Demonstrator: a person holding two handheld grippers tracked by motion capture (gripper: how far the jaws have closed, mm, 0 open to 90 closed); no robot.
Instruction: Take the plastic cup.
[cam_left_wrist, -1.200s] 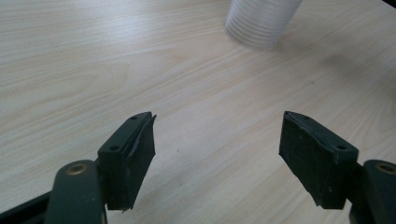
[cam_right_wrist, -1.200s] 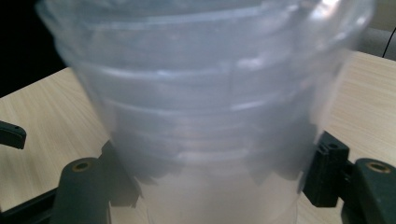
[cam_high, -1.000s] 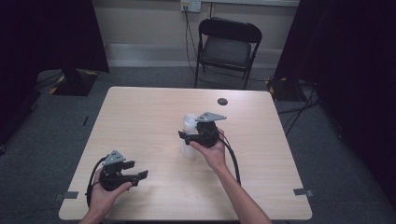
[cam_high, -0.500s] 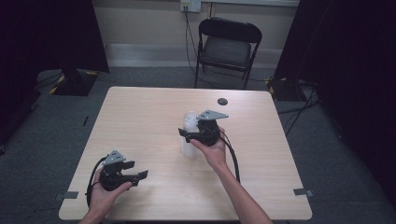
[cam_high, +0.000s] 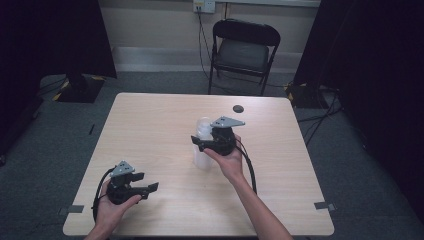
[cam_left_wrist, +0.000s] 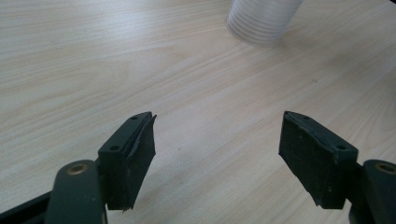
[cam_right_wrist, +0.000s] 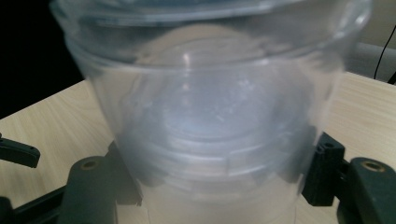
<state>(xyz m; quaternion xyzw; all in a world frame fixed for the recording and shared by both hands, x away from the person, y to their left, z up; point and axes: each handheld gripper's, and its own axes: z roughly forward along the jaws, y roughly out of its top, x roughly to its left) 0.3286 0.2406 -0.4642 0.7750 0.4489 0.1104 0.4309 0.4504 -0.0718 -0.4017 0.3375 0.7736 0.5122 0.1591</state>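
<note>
1. Near the table's (cam_high: 150, 115) middle, the right gripper (cam_high: 207, 141) had its fingers closed on a clear plastic cup (cam_high: 202, 145); the right gripper view showed the cup (cam_right_wrist: 205, 121) wedged between both fingers, one (cam_right_wrist: 322, 175) pressed on its wall.
2. Thin, ribbed plastic likely flexes, so the grip should be only firm enough to stop slipping; the cup should be kept upright and moved slowly.
3. Whether the cup's base touched the table, I could not tell.
4. Toward the near-left corner, the left gripper (cam_high: 148, 187) had its fingers (cam_left_wrist: 133, 154) wide apart, holding nothing, just above bare wood.
5. A small dark disc (cam_high: 238, 108) lay by the far edge, well apart from both grippers.
</note>
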